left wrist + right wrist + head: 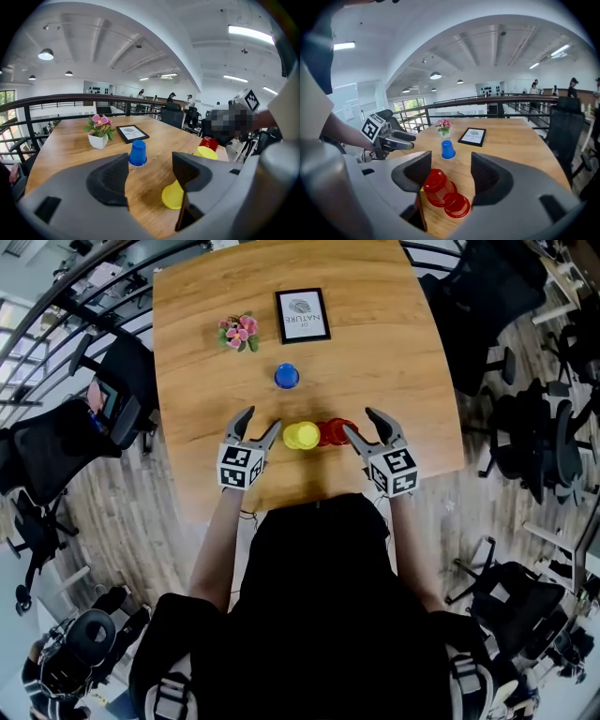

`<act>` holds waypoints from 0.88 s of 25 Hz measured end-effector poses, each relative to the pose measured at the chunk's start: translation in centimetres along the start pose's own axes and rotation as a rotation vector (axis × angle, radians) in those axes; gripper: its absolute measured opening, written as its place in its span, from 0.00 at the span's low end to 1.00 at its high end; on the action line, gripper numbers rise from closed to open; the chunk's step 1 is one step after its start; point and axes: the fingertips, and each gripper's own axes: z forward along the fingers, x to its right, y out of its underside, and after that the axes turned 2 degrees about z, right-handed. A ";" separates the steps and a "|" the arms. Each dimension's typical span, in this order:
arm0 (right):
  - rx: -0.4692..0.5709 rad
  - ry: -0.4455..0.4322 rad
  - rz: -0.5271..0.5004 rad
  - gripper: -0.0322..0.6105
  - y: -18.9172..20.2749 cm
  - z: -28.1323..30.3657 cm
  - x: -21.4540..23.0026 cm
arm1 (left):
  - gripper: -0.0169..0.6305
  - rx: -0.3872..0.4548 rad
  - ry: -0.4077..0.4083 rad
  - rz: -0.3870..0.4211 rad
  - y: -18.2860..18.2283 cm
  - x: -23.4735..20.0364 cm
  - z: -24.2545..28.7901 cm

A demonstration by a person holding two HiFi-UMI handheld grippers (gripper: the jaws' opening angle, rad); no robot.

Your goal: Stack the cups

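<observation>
**Worktop** (pixel 403 352): wood. Its near edge lies just beneath your two grippers, and the cups sit close to that edge. Bare wood runs between them and the blue cup, and out to the right edge. Office chairs (pixel 473 296) crowd the left and right sides. A railing (pixel 56 101) runs past the left side.

**Blue cup** (pixel 287 376): upside down and alone at mid-worktop, well apart from the other cups.

**Yellow cups** (pixel 302 435): between your grippers, touching the red cups (pixel 336 431) on their right. The number in each group cannot be told for sure.

**Flower pot** (pixel 238 332) and **picture frame** (pixel 303 315): side by side toward the far edge, beyond the blue cup.

**Left gripper** (pixel 261 420): your forearm reaches in over the near edge. The gripper points away from you, tipped somewhat down and angled inward toward the yellow cups, marker cube up. The jaws stand wide apart with nothing between them. A yellow cup lies just beside the right jaw and partly behind it.

**Right gripper** (pixel 361 422): it mirrors the left, angled inward toward the red cups and tipped down, marker cube up. The jaws stand wide apart and grip nothing. The red cups lie ahead in the gap, partly behind the left jaw. Whether that jaw touches them cannot be told.
</observation>
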 end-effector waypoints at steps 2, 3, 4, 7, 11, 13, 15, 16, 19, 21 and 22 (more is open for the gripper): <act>-0.010 0.019 0.016 0.48 0.6 0.2 1.5 | 0.49 -0.005 0.002 0.006 -0.5 -0.3 1.3; -0.013 0.027 0.029 0.47 0.9 0.3 2.2 | 0.49 -0.012 0.007 0.012 -0.7 -0.4 1.9; -0.014 0.034 0.045 0.47 1.2 0.4 2.7 | 0.49 -0.021 0.013 0.020 -0.8 -0.4 2.5; -0.025 0.055 0.079 0.46 2.1 0.8 4.2 | 0.49 -0.031 0.021 0.034 -1.4 -1.0 4.1; -0.039 0.081 0.084 0.45 3.1 1.1 5.7 | 0.49 -0.039 0.024 0.027 -1.9 -1.7 6.5; -0.046 0.086 0.091 0.45 3.7 1.1 6.2 | 0.49 -0.049 0.029 0.035 -1.8 -1.8 7.8; -0.059 0.088 0.097 0.44 4.5 1.0 6.5 | 0.49 -0.067 0.033 0.045 -1.4 -1.9 8.8; -0.067 0.089 0.100 0.44 4.9 1.0 6.6 | 0.49 -0.076 0.034 0.048 -1.2 -2.0 9.3; -0.089 0.092 0.109 0.44 5.8 1.2 7.1 | 0.49 -0.101 0.035 0.051 -0.4 -2.5 10.9; -0.098 0.096 0.116 0.44 6.3 1.2 7.4 | 0.49 -0.114 0.037 0.051 0.1 -2.8 12.0; -0.103 0.098 0.119 0.44 6.5 1.2 7.5 | 0.49 -0.118 0.037 0.050 0.2 -2.9 12.4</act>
